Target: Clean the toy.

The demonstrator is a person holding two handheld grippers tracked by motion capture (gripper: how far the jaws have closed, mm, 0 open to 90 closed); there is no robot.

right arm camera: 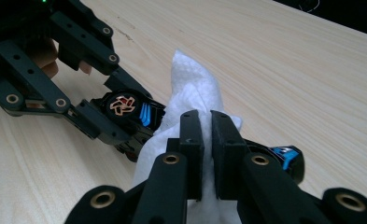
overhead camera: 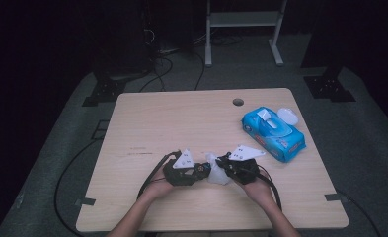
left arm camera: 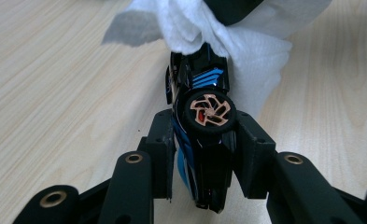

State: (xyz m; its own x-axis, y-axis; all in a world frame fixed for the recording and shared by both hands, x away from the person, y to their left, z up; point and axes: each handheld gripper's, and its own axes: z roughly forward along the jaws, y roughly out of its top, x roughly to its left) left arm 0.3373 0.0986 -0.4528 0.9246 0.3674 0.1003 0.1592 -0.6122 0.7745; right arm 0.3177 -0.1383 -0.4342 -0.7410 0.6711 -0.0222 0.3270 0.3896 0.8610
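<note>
A black toy car (left arm camera: 204,112) with blue stripes and a copper-spoked wheel lies on its side between the jaws of my left gripper (left arm camera: 202,128), whose pads press against its body just above the table. My right gripper (right arm camera: 207,121) is shut on a crumpled white wipe (right arm camera: 190,88). The wipe drapes over the middle of the car (right arm camera: 134,112), and the car's other end pokes out past it. In the high view the left gripper (overhead camera: 197,170) and the right gripper (overhead camera: 222,165) meet tip to tip near the table's front, with the wipe (overhead camera: 216,174) between them.
A blue pack of wet wipes (overhead camera: 273,133) with its white lid flipped open lies at the right of the wooden table (overhead camera: 181,118). A round cable hole (overhead camera: 238,102) sits near the far edge. Cables trail from both grippers toward the front edge.
</note>
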